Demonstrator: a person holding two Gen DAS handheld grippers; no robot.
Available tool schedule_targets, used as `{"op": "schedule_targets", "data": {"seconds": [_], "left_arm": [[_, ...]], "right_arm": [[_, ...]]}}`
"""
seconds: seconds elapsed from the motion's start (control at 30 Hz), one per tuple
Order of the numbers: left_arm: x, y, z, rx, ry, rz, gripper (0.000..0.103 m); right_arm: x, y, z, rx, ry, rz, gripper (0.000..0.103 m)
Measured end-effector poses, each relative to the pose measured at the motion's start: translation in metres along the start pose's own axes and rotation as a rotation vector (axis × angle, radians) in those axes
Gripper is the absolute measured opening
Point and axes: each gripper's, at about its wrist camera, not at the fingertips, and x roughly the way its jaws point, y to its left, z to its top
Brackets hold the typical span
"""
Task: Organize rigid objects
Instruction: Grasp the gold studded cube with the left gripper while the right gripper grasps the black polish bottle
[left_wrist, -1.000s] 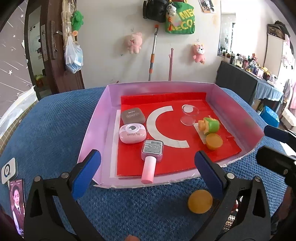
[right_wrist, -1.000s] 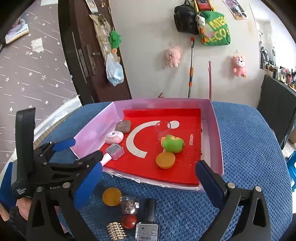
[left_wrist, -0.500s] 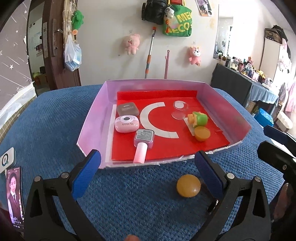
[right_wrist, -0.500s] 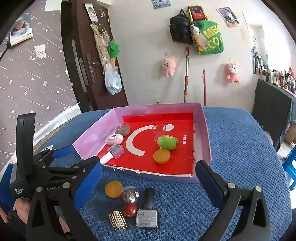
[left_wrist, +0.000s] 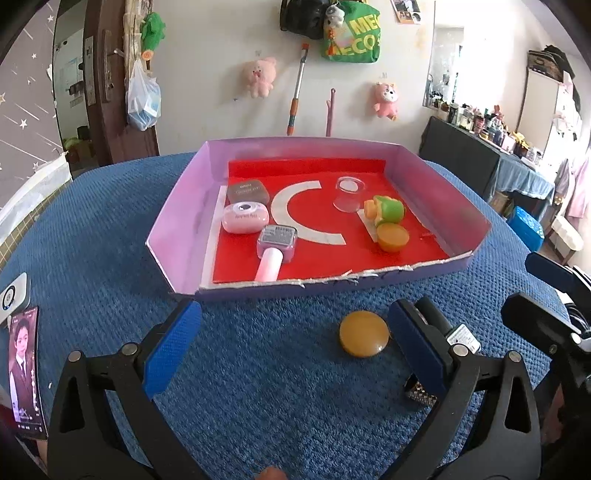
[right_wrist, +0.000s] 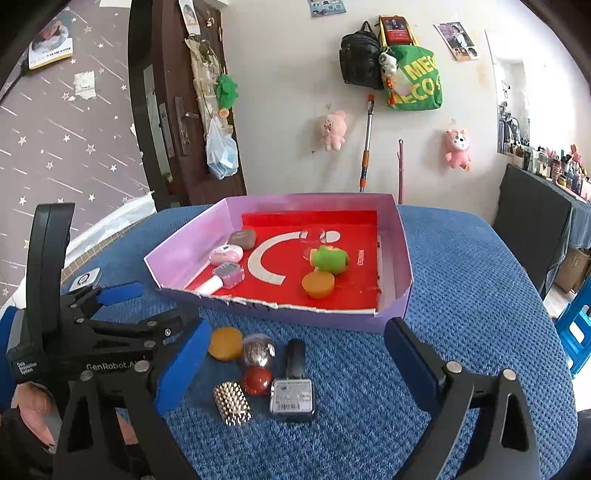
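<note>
The rigid objects lie in two groups: some inside a shallow pink tray (right_wrist: 186, 249) with a red floor, the rest loose on the blue tabletop (right_wrist: 461, 295) just in front of the tray's torn near edge. In the tray, along its left side, sit a brown-grey case (left_wrist: 247, 191), a pink case (left_wrist: 245, 218) and a pink-capped bottle (left_wrist: 275, 247) lying on its side; toward the right are a clear cup (left_wrist: 348, 194), a green toy (left_wrist: 384, 211) and an orange disc (left_wrist: 392, 237). On the tabletop, in the right wrist view, an orange puck (right_wrist: 224, 343), a clear ball with glitter (right_wrist: 258, 350), a red ball (right_wrist: 257, 380), a gold studded piece (right_wrist: 232, 403) and a black-capped square bottle (right_wrist: 293, 387) cluster close together, several touching.

The left tongs (left_wrist: 291, 350) stand wide open above the tabletop with nothing between their blue pads; the orange puck lies just inside the right pad. The right tongs (right_wrist: 295, 363) are also spread wide, their jaws closing, and the loose cluster lies on the tabletop between and below the pads, none of it gripped. A phone (left_wrist: 26, 369) with a lit screen lies at the left edge of the tabletop, beside a small white device (left_wrist: 13, 295).
</note>
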Motion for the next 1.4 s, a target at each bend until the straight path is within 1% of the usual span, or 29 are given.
{"op": "schedule_targets", "data": {"seconds": [0.33, 0.57, 0.8, 0.9, 1.0, 1.17, 1.4], "left_arm": [[0.001, -0.005, -0.010, 0.003, 0.019, -0.008, 0.103], [0.008, -0.005, -0.020, -0.003, 0.063, -0.033, 0.103], [0.009, -0.010, -0.030, 0.004, 0.082, -0.065, 0.103], [0.005, -0.015, -0.034, 0.008, 0.086, -0.094, 0.103], [-0.001, -0.023, -0.038, 0.036, 0.082, -0.122, 0.103], [-0.007, -0.036, -0.044, 0.076, 0.086, -0.190, 0.103], [-0.005, -0.054, -0.053, 0.135, 0.093, -0.226, 0.102]], "right_arm": [[0.002, -0.004, -0.017, 0.024, 0.042, 0.007, 0.085], [0.006, -0.004, -0.028, 0.023, 0.073, 0.010, 0.082], [0.011, -0.005, -0.039, 0.015, 0.107, -0.004, 0.078], [0.014, -0.009, -0.044, 0.016, 0.123, -0.016, 0.075], [0.016, -0.016, -0.045, 0.036, 0.132, -0.024, 0.074], [0.020, -0.028, -0.045, 0.095, 0.154, 0.011, 0.072], [0.029, -0.027, -0.045, 0.101, 0.187, 0.061, 0.071]]}}
